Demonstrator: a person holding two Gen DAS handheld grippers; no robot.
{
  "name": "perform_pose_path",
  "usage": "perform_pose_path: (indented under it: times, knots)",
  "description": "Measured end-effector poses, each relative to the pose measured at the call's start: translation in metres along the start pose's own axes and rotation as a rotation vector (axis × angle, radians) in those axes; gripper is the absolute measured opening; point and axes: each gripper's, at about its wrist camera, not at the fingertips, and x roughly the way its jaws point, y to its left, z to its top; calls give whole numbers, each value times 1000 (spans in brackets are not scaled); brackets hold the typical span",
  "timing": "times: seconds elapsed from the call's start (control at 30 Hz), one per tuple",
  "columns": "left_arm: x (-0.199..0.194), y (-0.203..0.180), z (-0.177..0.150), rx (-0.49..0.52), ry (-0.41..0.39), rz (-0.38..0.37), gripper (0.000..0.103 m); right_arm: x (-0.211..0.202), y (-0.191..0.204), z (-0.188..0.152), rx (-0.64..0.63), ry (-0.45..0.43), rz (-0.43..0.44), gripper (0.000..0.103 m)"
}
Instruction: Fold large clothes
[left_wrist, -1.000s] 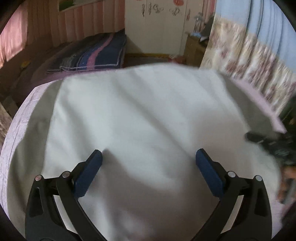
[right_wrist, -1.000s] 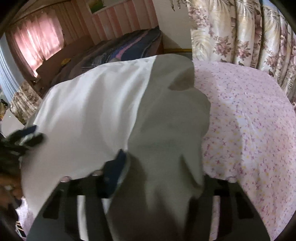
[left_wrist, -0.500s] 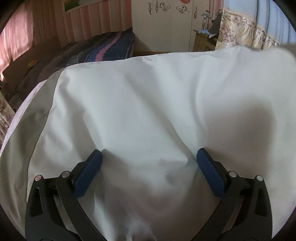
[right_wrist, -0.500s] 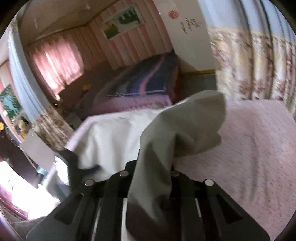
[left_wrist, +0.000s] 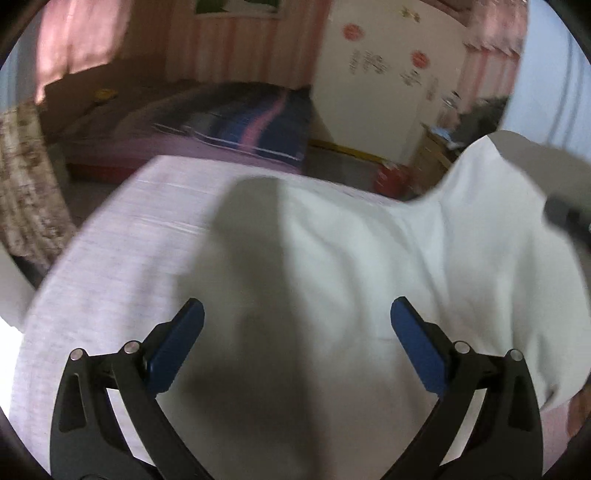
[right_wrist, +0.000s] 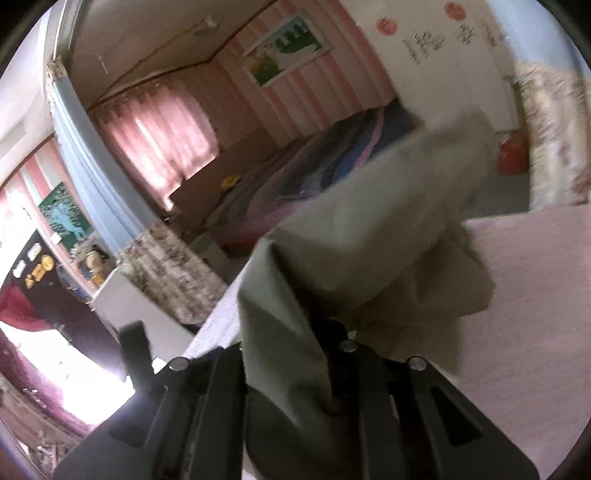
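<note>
Right wrist: soft grey-white garment bunches, crumpled.

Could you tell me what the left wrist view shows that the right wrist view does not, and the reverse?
Only the left wrist view: the left gripper, jaws wide apart with nothing between them, over the white garment spread on the pink bedsheet. Only the right wrist view: the right gripper, jaws shut on a lifted fold of the garment, and the pink curtains. Both: the garment, the bedsheet and the striped bed behind.
</note>
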Motion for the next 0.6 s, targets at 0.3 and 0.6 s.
perform_pose_path:
  times: [0.3,0.6]
  knots:
    - [-39,79,-11,12,-52,151,100,119,43,-70,-14,88,-113,13]
    - [-46,111,-28,-59,-25,156,100,167,62,-85,-74,115,-365,16]
